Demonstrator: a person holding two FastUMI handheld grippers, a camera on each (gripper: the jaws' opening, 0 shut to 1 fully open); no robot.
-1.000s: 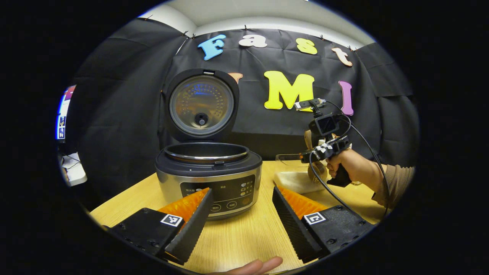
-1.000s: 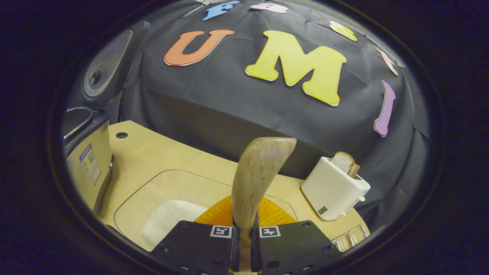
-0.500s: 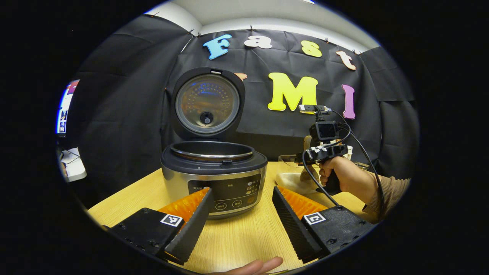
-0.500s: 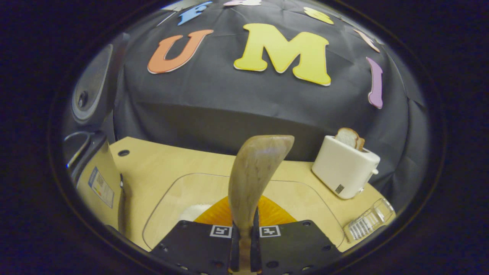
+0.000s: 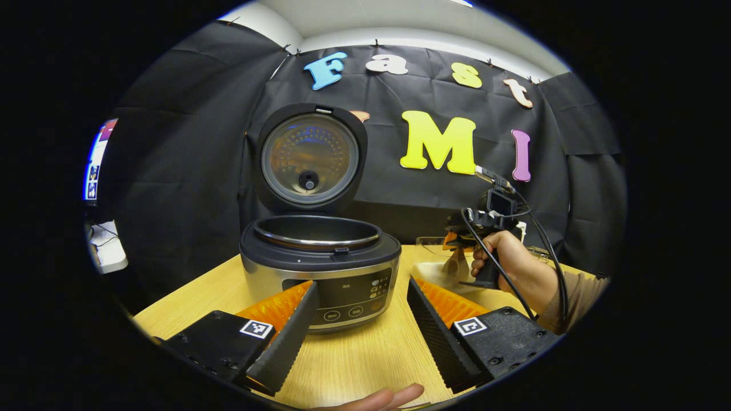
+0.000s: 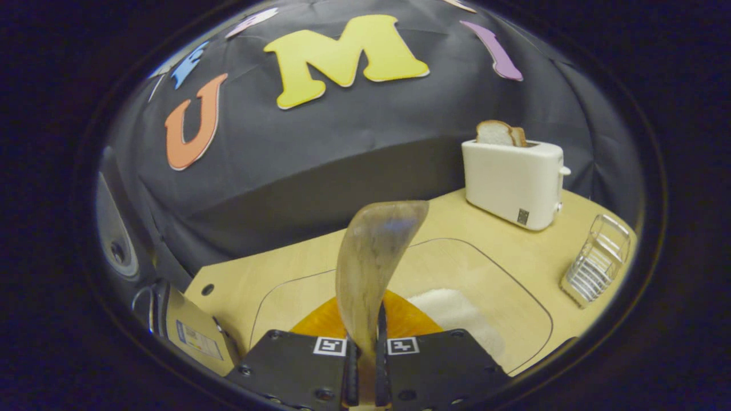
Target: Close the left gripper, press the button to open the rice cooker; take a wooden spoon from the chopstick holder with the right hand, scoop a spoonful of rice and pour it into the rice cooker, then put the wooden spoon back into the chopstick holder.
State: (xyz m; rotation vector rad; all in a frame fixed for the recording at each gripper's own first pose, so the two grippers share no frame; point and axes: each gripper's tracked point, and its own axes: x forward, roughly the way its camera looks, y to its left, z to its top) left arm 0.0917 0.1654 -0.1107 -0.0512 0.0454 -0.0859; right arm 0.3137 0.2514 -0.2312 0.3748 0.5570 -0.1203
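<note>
Right fingers (image 6: 349,371) pinch the wooden spoon (image 6: 371,257) at lower centre, above the rice (image 6: 451,314); left fingers (image 5: 285,337) gape. A tilted scoop could spill rice onto the bench (image 6: 514,251).

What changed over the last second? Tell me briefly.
The right gripper, shut on the wooden spoon, dropped lower and tipped down toward the clear tray of rice. Unchanged: the rice cooker stands open, the left gripper hangs open before it, and the toaster stays put.
</note>
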